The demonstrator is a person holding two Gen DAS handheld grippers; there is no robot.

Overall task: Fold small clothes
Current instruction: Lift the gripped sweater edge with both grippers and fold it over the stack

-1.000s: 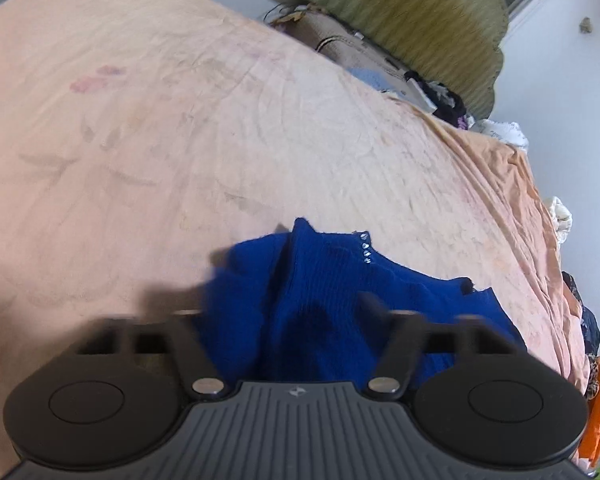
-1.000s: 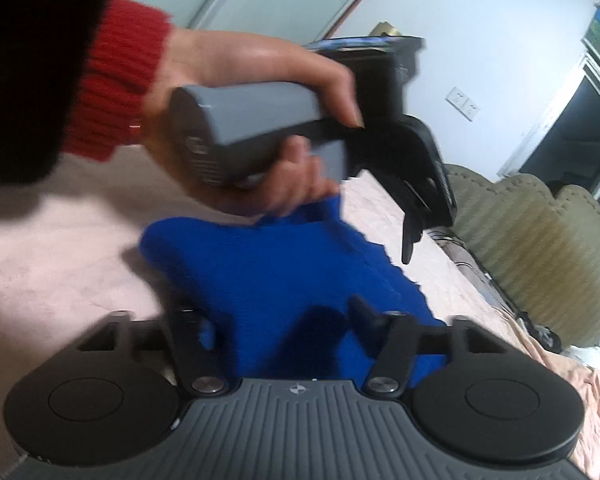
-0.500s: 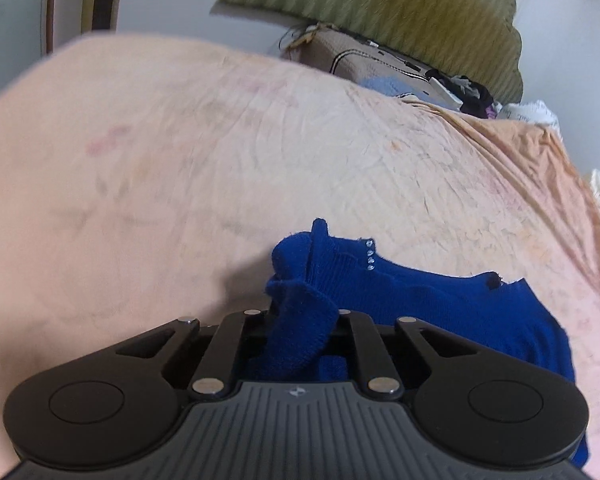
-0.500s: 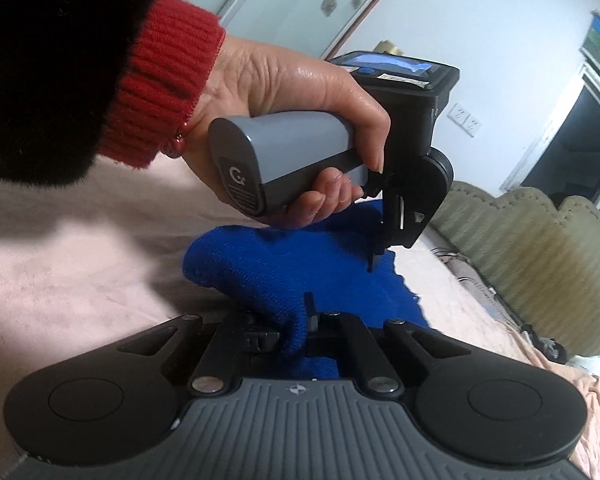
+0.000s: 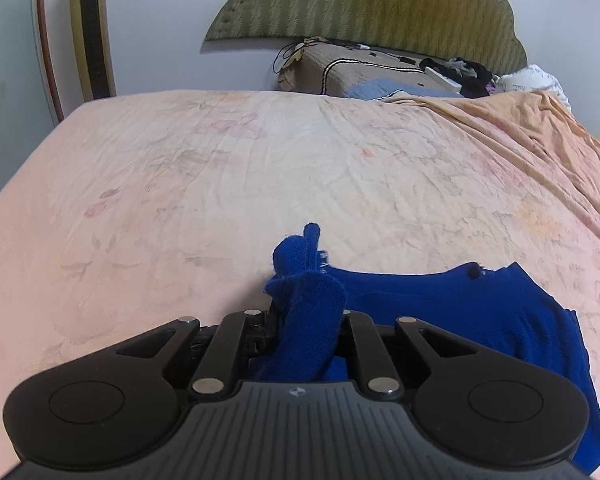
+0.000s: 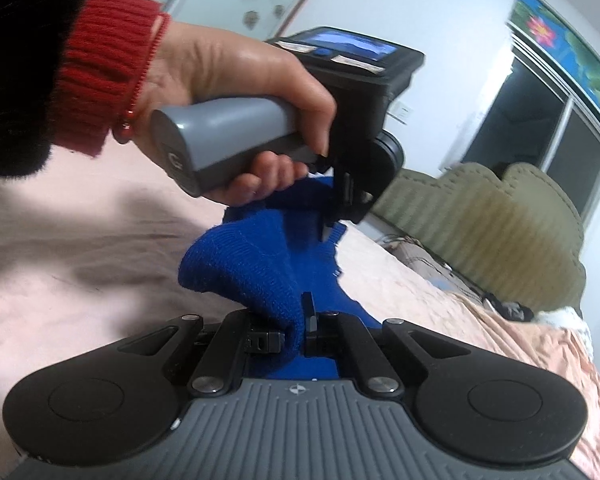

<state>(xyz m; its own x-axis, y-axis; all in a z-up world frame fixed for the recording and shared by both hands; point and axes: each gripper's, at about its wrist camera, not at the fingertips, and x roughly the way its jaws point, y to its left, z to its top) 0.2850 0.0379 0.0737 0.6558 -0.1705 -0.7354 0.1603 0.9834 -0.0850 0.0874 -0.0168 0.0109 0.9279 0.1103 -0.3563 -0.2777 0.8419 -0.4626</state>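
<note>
A small blue knitted garment (image 5: 460, 304) lies on the peach bedsheet (image 5: 260, 168). My left gripper (image 5: 306, 320) is shut on a bunched edge of it, and the fabric sticks up between the fingers. My right gripper (image 6: 296, 330) is shut on another bunched part of the same blue garment (image 6: 252, 256), lifted off the bed. In the right wrist view the left gripper (image 6: 350, 200) shows held in a hand with a red cuff, clamped on the garment's far edge.
A green padded headboard (image 5: 364, 4) stands at the far end of the bed. A brown pillow (image 5: 356, 74) with cables and dark clothes lies below it. A dark window (image 6: 540, 120) is on the right wall.
Both grippers have shut on the blue garment and lifted its edges off the bed. The garment now hangs stretched between them, where one second ago it lay under open fingers.
</note>
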